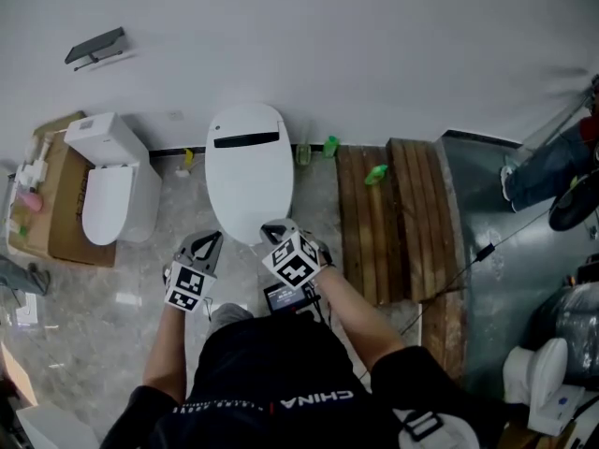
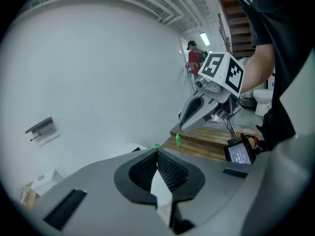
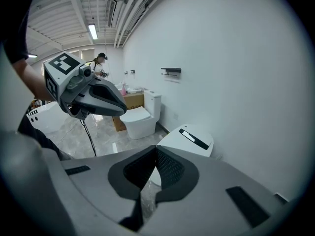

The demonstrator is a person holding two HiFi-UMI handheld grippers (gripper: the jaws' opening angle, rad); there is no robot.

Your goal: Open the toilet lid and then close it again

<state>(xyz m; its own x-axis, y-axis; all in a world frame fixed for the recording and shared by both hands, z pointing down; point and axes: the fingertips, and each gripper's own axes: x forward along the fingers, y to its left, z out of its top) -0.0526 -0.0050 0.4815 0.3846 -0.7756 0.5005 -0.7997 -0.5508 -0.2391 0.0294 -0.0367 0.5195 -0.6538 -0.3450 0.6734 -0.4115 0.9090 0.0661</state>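
Grey marbled floor [image 1: 122, 288] meets a white wall [image 1: 328, 45], and the toilet lid [image 1: 248, 171] sits at the floor's far edge, hard against that wall. It lies flat and shut. Its long axis runs from the wall toward the person, rounded front end nearest them. Just short of that end hang the left gripper [image 1: 205, 242] and right gripper [image 1: 277, 229], each claw pressed together on nothing. They seem held low there to catch the lid's front lip, opposite the hinge.
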